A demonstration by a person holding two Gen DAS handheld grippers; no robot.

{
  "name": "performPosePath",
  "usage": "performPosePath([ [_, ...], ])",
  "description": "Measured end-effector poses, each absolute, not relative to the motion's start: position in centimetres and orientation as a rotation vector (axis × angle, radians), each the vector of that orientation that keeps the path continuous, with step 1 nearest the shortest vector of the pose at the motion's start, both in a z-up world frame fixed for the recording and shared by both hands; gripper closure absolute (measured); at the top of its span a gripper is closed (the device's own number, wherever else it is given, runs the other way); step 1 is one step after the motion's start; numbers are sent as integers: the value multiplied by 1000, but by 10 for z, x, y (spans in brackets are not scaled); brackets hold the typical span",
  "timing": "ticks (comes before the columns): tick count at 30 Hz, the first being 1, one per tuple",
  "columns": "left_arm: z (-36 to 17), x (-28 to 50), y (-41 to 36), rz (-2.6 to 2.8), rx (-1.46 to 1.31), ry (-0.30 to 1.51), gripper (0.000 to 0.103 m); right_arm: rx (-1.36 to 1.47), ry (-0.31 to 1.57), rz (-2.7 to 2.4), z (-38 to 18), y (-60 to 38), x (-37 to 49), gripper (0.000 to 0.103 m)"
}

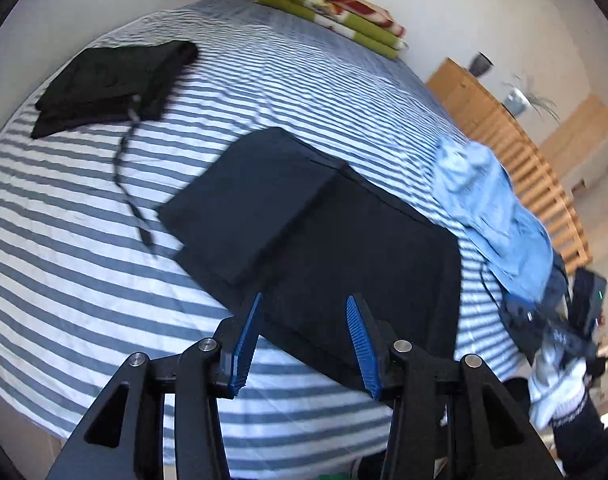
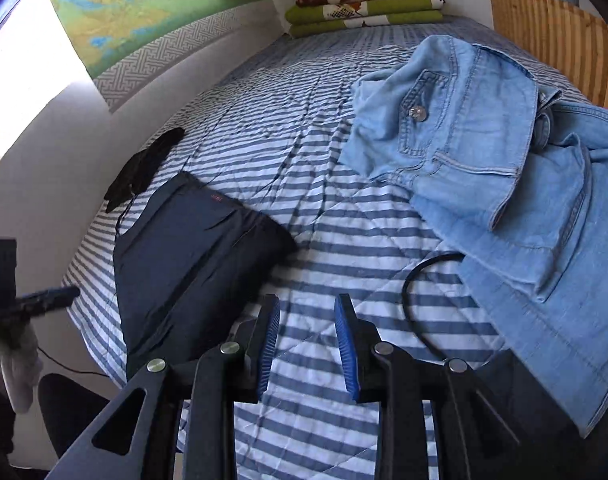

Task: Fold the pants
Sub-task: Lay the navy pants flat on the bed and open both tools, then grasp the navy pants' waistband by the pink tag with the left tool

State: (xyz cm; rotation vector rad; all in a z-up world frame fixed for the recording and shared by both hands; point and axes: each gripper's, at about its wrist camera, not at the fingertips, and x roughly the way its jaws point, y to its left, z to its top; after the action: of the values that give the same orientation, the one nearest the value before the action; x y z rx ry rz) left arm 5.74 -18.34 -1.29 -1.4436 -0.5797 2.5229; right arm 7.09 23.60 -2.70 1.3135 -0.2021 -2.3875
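Dark navy pants [image 1: 312, 224] lie folded on the striped bed, one end doubled over on top. In the right wrist view the same navy pants [image 2: 192, 264] sit at the left near the bed's edge. My left gripper [image 1: 304, 308] hovers open just above their near edge, holding nothing. My right gripper [image 2: 307, 308] stands open over bare striped sheet, right of the navy pants, empty. Light blue jeans [image 2: 504, 168] lie crumpled at the right; in the left wrist view the jeans [image 1: 492, 208] are at the bed's right side.
A folded black garment [image 1: 112, 84] with a trailing drawstring lies at the far left. Folded green blankets [image 2: 364, 8] sit at the head of the bed [image 1: 64, 240]. A black cable [image 2: 416, 300] loops near the jeans. A wooden slatted frame [image 1: 524, 160] stands to the right.
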Motion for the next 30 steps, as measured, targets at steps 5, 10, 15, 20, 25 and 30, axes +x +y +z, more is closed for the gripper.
performPosePath([
  [5,-60,15,-258,2530,-1475,-914,50,1250,-45,-2274,-22,146,94,75],
  [10,-91,3,-274,2444,-1436,-1086,50,1253,88,-2199,-30,70,97,73],
  [15,-103,-10,-289,2459,-1420,-1088,73,1294,242,-2117,-50,17,96,72],
  [20,-109,-14,-298,2410,-1364,-1156,92,1308,466,-2109,-78,-14,113,64],
  [25,-119,-15,-304,2409,-1388,-1246,65,1331,517,-2135,-88,-15,116,64],
  [30,-120,-22,-292,2401,-1396,-1187,97,1370,436,-2135,-88,-9,109,64],
])
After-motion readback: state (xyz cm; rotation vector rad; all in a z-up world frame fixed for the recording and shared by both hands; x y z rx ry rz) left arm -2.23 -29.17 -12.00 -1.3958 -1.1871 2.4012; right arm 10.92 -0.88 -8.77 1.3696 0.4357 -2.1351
